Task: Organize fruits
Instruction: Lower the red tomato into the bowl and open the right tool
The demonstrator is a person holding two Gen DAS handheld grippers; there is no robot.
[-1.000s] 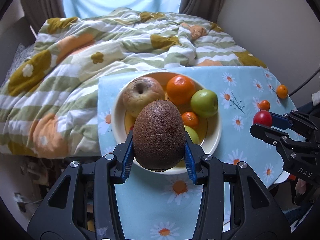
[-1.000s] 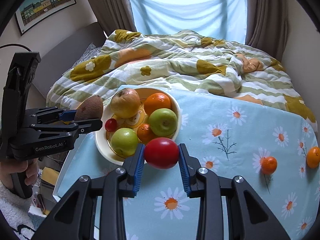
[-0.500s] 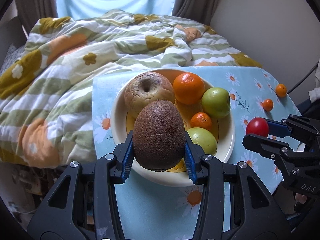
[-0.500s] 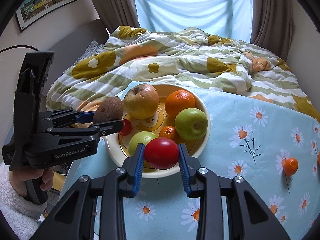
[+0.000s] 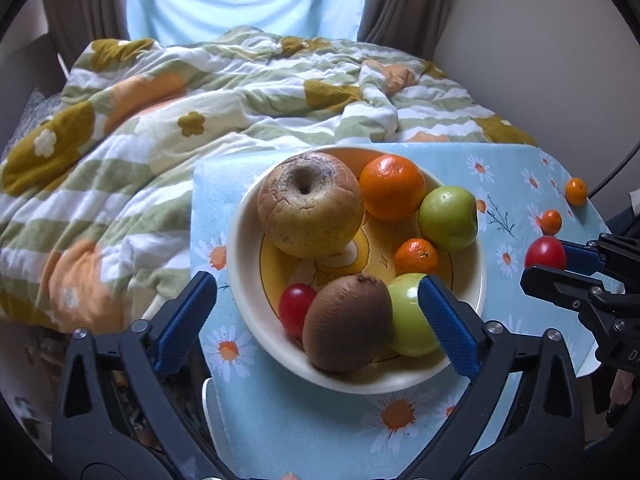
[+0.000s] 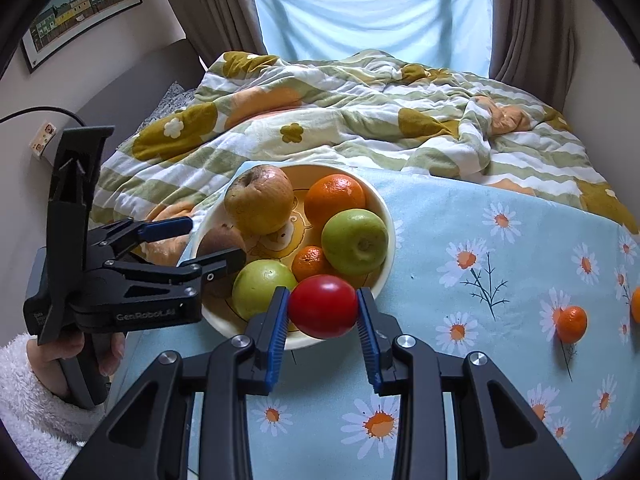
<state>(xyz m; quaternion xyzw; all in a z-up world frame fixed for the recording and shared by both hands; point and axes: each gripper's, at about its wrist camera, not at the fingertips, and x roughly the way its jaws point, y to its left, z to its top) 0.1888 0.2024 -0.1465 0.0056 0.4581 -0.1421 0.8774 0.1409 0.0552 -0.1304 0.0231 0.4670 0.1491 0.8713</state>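
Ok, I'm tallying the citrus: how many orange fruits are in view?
4: large orange and small mandarin in the bowl; nearer loose mandarin and farther loose mandarin on the tablecloth. Others may be hidden.

1. My left wrist camera looked down along its fingers, close over the bowl (image 5: 240, 264), toward the bed (image 5: 168, 120).
2. My right wrist camera sat just beside the bowl (image 6: 386, 216), facing the window (image 6: 372, 12).
3. Both shared the bowl, tablecloth (image 5: 288, 420) and bed.
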